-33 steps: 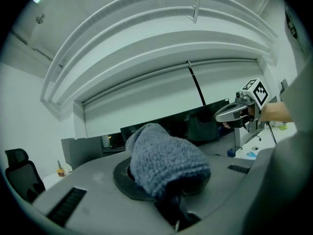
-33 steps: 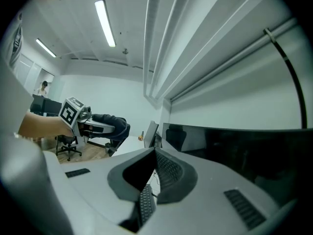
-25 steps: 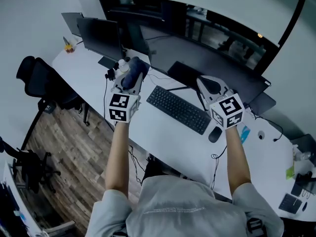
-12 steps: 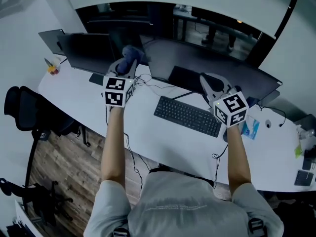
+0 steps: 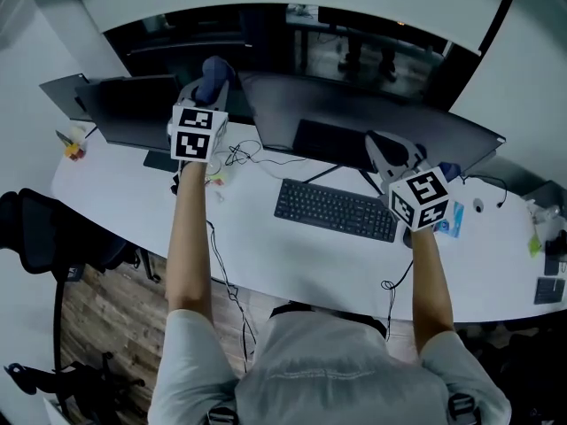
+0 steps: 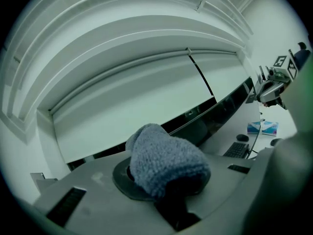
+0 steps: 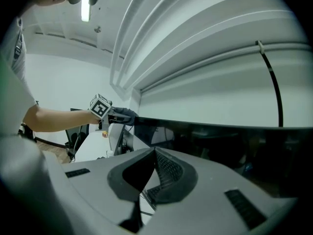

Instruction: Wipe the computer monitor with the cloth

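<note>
A wide curved monitor [image 5: 372, 118] stands at the back of the white desk [image 5: 266, 246]. My left gripper [image 5: 209, 87] is raised at the monitor's top left corner, shut on a bunched blue cloth [image 5: 213, 67]. In the left gripper view the cloth [image 6: 164, 163] fills the jaws, with the monitor's dark edge [image 6: 215, 114] behind it. My right gripper [image 5: 386, 151] hovers in front of the screen's lower middle, above the keyboard [image 5: 335, 209], its jaws meeting with nothing between them. The right gripper view shows those jaws [image 7: 153, 173], the dark screen [image 7: 220, 146] and the left gripper [image 7: 117, 115] far off.
A second dark screen [image 5: 124, 109] stands left of the monitor. Cables [image 5: 239, 158] lie beneath the left gripper. A mouse [image 5: 408, 237] and a blue packet [image 5: 449, 220] sit right of the keyboard. A black chair [image 5: 44, 228] stands at the desk's left end.
My left gripper has carried the cloth up and away from the desk to the monitor's top left corner. The right gripper has stayed near the screen's lower middle.
</note>
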A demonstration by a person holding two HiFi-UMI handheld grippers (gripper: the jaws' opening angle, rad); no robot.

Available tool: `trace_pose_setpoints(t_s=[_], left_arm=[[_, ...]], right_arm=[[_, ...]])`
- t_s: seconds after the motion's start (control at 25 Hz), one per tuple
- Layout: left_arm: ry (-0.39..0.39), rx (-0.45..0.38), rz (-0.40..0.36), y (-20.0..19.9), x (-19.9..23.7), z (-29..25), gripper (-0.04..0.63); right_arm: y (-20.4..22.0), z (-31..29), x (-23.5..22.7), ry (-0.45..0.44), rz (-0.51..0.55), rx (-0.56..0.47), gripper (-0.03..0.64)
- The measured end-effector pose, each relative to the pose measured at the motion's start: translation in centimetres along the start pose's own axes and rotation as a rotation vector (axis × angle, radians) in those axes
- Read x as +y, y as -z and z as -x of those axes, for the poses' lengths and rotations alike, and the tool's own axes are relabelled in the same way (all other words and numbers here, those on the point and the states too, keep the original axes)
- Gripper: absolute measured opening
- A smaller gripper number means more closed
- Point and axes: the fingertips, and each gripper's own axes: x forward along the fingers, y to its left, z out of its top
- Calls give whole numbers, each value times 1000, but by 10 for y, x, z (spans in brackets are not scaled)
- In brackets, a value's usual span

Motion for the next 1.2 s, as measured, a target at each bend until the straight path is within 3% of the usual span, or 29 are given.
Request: trace_pose_setpoints(t_s=[0.2,0.6,1.2], left_arm=[[80,-58,-55,-7,-16,-16,52],[126,-56,-43,15,-29,-22,52],[152,-6,77,63,-57,-34,52]], right_arm=[[9,-2,-8,29,-8,18,3],[23,-9,-1,51,10,63,3],[35,-16,10,7,12,80,3]])
